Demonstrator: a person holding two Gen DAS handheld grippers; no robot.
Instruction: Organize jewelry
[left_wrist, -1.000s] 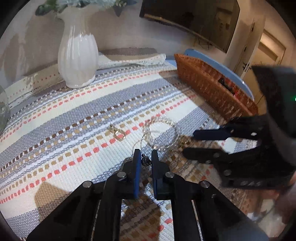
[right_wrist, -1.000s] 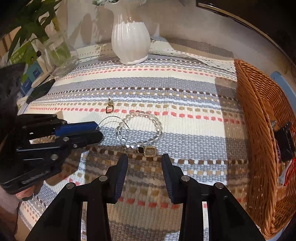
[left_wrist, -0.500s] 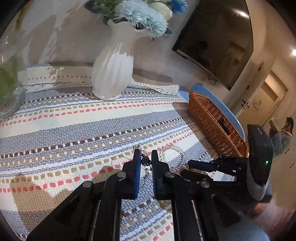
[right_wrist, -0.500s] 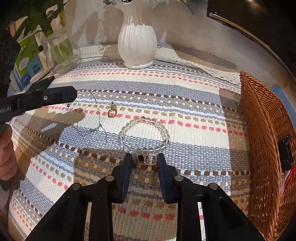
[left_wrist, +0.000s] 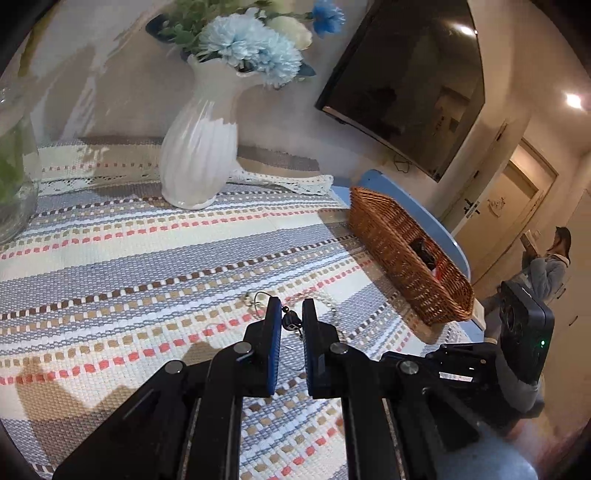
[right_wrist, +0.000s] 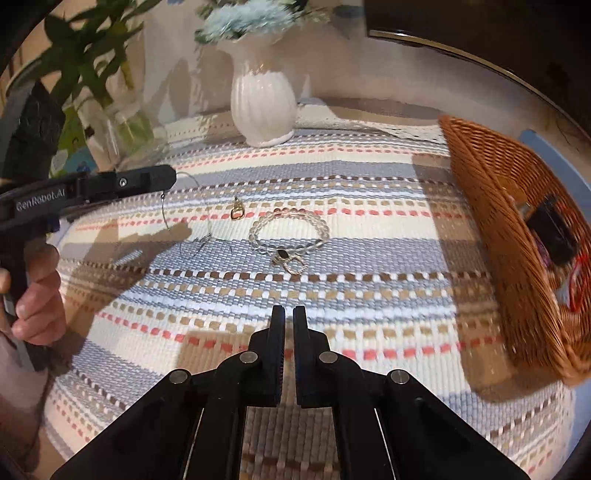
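Over the striped cloth (right_wrist: 369, 206), L gripper (left_wrist: 291, 314) clamps a thin necklace (right_wrist: 192, 236), lifting its chain; R gripper (right_wrist: 288, 314) just snapped together w/ nothing between, bead bracelet (right_wrist: 288, 232) lying ahead, wicker basket (right_wrist: 517, 221) at right.

1. Right wrist view: vase (right_wrist: 263, 105) top centre, at rear of the tabletop (right_wrist: 369, 229); glass jar w/ plant (right_wrist: 125, 129) upper left, beside it.
2. Basket (right_wrist: 491, 206) along right edge, small items inside.
3. Bead bracelet (right_wrist: 288, 236) mid-frame on the cloth; small clasp charm (right_wrist: 237, 211) just left & behind it.
4. Thin wire necklace (right_wrist: 192, 236) left of bracelet, one end up at left gripper (right_wrist: 162, 181), rest trailing onto cloth.
5. Right gripper (right_wrist: 289, 321) bottom centre, in front of bracelet, apart from it.
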